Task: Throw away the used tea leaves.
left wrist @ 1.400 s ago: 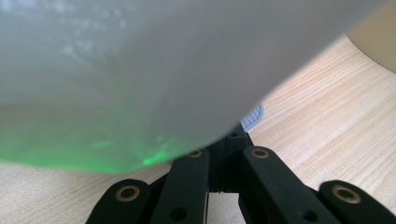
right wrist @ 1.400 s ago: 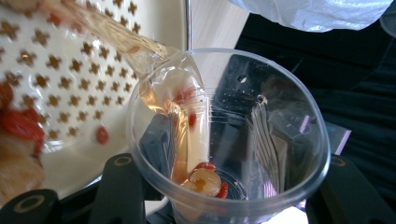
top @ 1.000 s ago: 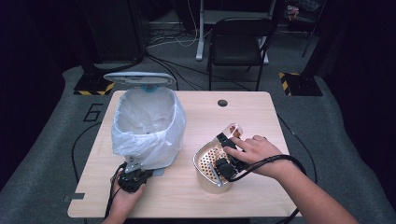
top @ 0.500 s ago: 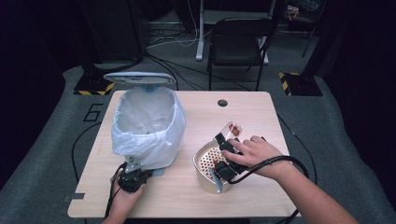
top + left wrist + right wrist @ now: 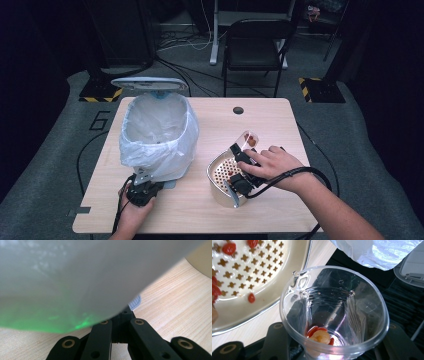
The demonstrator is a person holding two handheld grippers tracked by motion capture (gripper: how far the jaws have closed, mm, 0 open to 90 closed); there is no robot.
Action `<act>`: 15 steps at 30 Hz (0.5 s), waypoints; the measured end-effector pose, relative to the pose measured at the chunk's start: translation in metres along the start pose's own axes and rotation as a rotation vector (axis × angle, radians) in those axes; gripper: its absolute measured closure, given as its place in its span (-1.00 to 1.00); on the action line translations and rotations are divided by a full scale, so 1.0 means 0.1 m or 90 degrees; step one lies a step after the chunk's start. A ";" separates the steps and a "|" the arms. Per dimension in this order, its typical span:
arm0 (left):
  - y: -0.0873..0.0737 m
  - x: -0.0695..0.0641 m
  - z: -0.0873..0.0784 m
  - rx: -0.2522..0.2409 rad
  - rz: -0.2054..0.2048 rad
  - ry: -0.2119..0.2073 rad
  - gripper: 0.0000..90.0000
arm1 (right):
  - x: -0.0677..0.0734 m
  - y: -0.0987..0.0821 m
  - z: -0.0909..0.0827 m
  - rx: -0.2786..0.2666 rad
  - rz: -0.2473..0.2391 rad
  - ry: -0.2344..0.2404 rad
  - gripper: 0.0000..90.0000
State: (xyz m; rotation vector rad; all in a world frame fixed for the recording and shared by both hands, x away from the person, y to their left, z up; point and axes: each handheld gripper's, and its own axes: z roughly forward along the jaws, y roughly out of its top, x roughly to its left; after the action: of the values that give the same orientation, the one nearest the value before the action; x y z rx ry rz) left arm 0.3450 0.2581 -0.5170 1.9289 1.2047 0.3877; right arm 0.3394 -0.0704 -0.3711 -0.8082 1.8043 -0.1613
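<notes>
While tilted: R hand [image 5: 272, 164] w/ cup [image 5: 334, 312]

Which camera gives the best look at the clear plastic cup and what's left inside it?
The right gripper view: the clear plastic cup faces the lens, with red and pale bits at its bottom. The high view shows the cup small, beside the strainer.

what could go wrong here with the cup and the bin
The right gripper holds the clear cup tilted, with bits of food in its bottom; they could stick there or fall on the table short of the strainer. The left gripper is shut at the foot of the bin; a slip there could shift the bin.
</notes>
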 end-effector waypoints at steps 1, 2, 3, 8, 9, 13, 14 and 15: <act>0.00 0.00 0.00 0.000 0.001 -0.001 1.00 | 0.09 -0.04 0.04 -0.028 0.066 -0.036 0.08; 0.00 0.00 0.00 0.000 0.000 0.000 1.00 | 0.08 -0.06 0.23 -0.205 0.114 -0.108 0.08; 0.00 0.00 0.00 0.000 0.000 0.001 1.00 | 0.02 -0.08 0.23 -0.226 0.149 -0.118 0.08; 0.00 0.00 0.00 0.000 0.000 0.000 1.00 | -0.31 -0.30 0.10 -0.215 0.157 -0.004 0.08; 0.00 0.01 0.00 0.003 0.012 -0.006 1.00 | -0.35 -0.34 0.10 -0.223 0.159 -0.003 0.08; 0.00 0.01 0.00 0.003 0.011 -0.005 1.00 | -0.38 -0.44 0.12 -0.258 0.241 0.017 0.08; 0.00 0.01 0.00 0.003 0.011 -0.005 1.00 | -0.38 -0.44 0.12 -0.258 0.241 0.017 0.08; 0.00 0.01 0.00 0.002 0.011 -0.005 1.00 | -0.41 -0.49 0.14 -0.278 0.294 0.028 0.07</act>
State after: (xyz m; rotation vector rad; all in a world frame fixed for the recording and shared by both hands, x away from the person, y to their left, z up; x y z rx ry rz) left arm 0.3458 0.2592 -0.5169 1.9436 1.1844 0.3863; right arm 0.3799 -0.0796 -0.3210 -0.6618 2.0484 0.5351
